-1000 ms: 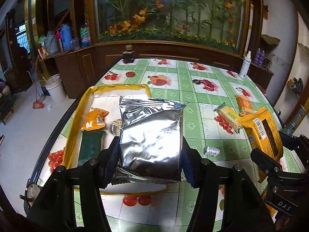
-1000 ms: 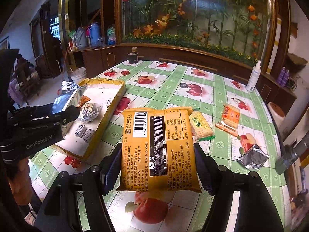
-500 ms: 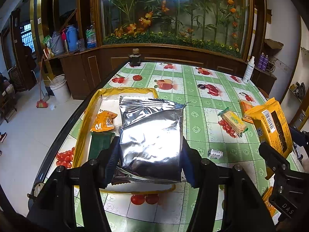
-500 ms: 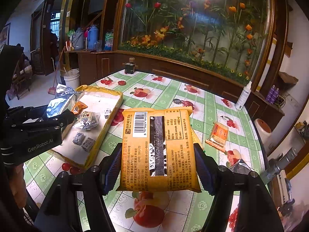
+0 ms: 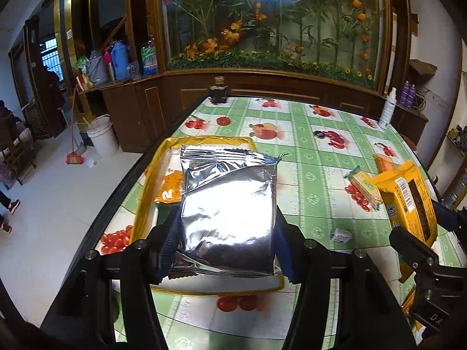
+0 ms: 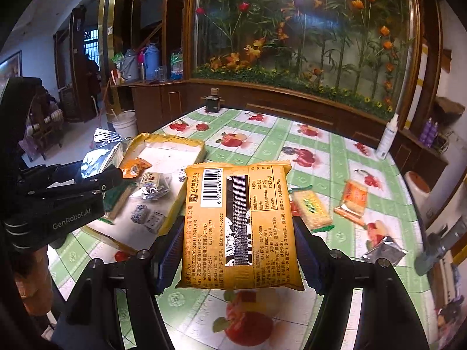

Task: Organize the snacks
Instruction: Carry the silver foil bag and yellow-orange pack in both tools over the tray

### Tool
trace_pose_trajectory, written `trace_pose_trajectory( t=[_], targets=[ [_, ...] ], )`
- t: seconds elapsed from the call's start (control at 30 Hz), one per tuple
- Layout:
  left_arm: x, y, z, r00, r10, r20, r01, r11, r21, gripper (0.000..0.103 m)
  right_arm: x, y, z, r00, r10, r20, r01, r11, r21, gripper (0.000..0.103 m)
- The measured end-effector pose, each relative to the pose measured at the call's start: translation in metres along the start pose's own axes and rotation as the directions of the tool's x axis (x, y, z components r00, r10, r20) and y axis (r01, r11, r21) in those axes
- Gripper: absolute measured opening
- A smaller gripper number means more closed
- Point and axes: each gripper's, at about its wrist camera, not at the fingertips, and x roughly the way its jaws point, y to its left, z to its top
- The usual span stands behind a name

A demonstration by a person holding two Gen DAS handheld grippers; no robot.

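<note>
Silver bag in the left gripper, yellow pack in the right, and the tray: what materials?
Silver bag: looks like metallised foil film, mirror-glossy, sharp creases, serrated top seal. Yellow pack: probably printed plastic film, semi-gloss, crimped ends, barcode and back seam. Tray: uncertain; pale matte floor with a yellow, wrinkled, tape-like rim, perhaps wrapped cardboard or foam.

1. The silver pouch (image 5: 227, 210) hides most of the yellow tray (image 5: 146, 192) from us in the left wrist view; the orange packet (image 5: 170, 188) shows only in part.
2. We cannot read the small wrapped sweet (image 5: 341, 234) on the tablecloth: too small.
3. The yellow packet (image 6: 239, 227) covers the table behind it in the right wrist view.
4. The silver wrapper (image 6: 385, 249) shows no label we can read.
5. The person (image 5: 5, 204) at the left edge is cut off.
</note>
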Motion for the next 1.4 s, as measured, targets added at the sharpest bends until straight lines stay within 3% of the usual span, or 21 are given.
trace_pose_trajectory(
  t=[0.13, 0.37, 1.4],
  targets=[
    [0.002, 0.012, 0.001, 0.999, 0.047, 0.009, -0.047, 0.999, -0.011, 0.057, 0.008, 0.0, 0.001, 0.996, 0.093, -0.007, -0.093, 0.995, 0.047, 0.071],
    [0.012, 0.028, 0.0, 0.997, 0.076, -0.002, -0.076, 0.997, -0.03, 0.057, 0.024, 0.009, 0.004, 0.983, 0.182, -0.023, -0.18, 0.98, 0.081, 0.071],
    [0.065, 0.058, -0.007, 0.985, 0.113, -0.131, -0.121, 0.991, -0.059, 0.057, 0.109, 0.06, 0.02, 0.943, 0.305, -0.134, -0.298, 0.952, 0.066, 0.071]
  ],
)
